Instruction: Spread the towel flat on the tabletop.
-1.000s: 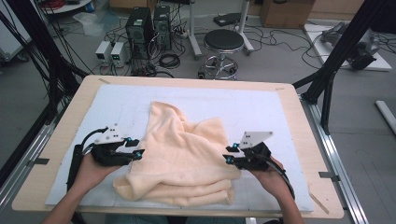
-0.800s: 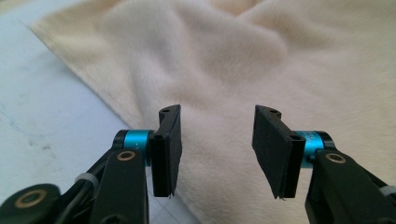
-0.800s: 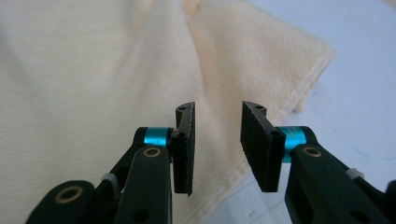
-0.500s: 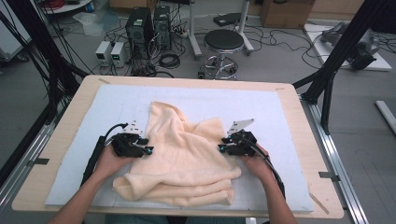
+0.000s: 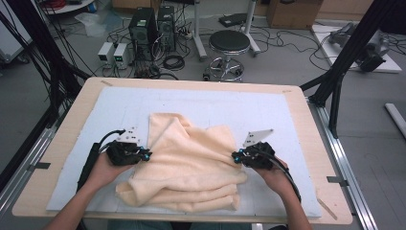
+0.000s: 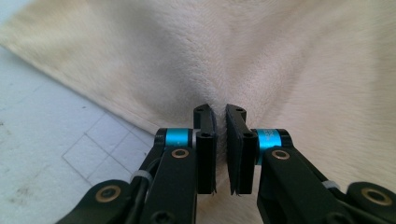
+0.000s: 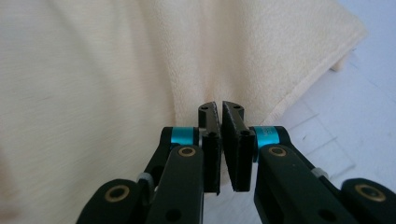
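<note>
Towel (image 5: 191,163) folds beneath top layer hidden

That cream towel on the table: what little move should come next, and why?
Probably lift both edges together. The left gripper and right gripper have just closed, each pinching a side of the rumpled towel, so raising them should let it hang open.

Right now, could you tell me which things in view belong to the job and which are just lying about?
In use: cream towel, left gripper, right gripper, both shut on its edges.
Lying about: stool, computer towers, cardboard box.
</note>
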`<state>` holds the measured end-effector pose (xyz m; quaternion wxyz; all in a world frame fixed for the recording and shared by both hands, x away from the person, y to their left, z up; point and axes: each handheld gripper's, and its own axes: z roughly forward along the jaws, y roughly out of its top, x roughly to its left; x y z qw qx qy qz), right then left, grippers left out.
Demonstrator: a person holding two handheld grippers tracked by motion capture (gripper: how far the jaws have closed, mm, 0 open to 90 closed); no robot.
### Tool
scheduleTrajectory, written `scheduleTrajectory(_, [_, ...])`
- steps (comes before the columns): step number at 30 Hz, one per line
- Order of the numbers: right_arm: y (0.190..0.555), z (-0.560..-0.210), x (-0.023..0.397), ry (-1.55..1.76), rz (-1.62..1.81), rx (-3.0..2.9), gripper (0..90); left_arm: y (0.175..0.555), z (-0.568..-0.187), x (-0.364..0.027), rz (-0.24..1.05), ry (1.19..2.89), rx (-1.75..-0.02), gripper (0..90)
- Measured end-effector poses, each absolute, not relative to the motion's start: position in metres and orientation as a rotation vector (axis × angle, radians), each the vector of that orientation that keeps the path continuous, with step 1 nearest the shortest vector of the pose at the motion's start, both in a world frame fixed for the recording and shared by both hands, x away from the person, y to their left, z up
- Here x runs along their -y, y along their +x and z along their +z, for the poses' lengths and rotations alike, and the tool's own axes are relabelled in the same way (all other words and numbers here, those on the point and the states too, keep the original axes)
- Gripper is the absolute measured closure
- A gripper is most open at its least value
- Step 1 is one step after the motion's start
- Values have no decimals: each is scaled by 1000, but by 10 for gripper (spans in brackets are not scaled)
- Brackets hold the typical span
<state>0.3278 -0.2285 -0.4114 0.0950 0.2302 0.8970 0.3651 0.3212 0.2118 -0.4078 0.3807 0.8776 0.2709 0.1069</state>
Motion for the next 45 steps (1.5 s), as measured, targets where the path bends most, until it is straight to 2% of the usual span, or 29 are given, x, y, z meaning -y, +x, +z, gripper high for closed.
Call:
scheduleTrajectory(7, [274, -410, 236, 635, 1142, -2671, 859, 286, -405, -226, 201, 2207, -633, 815])
scheduleTrajectory(12, [259, -404, 234, 593, 1146, -2672, 789, 287, -400, -231, 211, 2183, -646, 713])
scheduleTrajectory(16, [273, -388, 232, 590, 1200, -2622, 707, 304, -390, -231, 264, 2132, -687, 641])
scheduleTrajectory(20, [304, -384, 225, 606, 1197, -2567, 676, 324, -392, -226, 321, 2103, -753, 594])
scheduleTrajectory(22, [326, -389, 223, 640, 1150, -2551, 664, 333, -398, -223, 333, 2097, -766, 525])
scheduleTrajectory(28, [368, -423, 218, 740, 1133, -2598, 635, 352, -421, -213, 269, 2188, -792, 525])
scheduleTrajectory(30, [373, -434, 214, 744, 1086, -2650, 639, 354, -427, -208, 244, 2231, -791, 539])
scheduleTrajectory(32, [373, -438, 213, 757, 1099, -2648, 683, 355, -433, -205, 231, 2258, -782, 571])
scheduleTrajectory(35, [370, -437, 213, 753, 1096, -2650, 833, 353, -432, -204, 262, 2262, -786, 649])
scheduleTrajectory(36, [369, -436, 213, 756, 1089, -2657, 851, 352, -431, -204, 258, 2266, -776, 685])
scheduleTrajectory(40, [362, -429, 217, 779, 1109, -2682, 865, 344, -424, -205, 290, 2266, -731, 855])
scheduleTrajectory(45, [338, -403, 227, 728, 1169, -2614, 865, 334, -411, -214, 273, 2213, -718, 884])
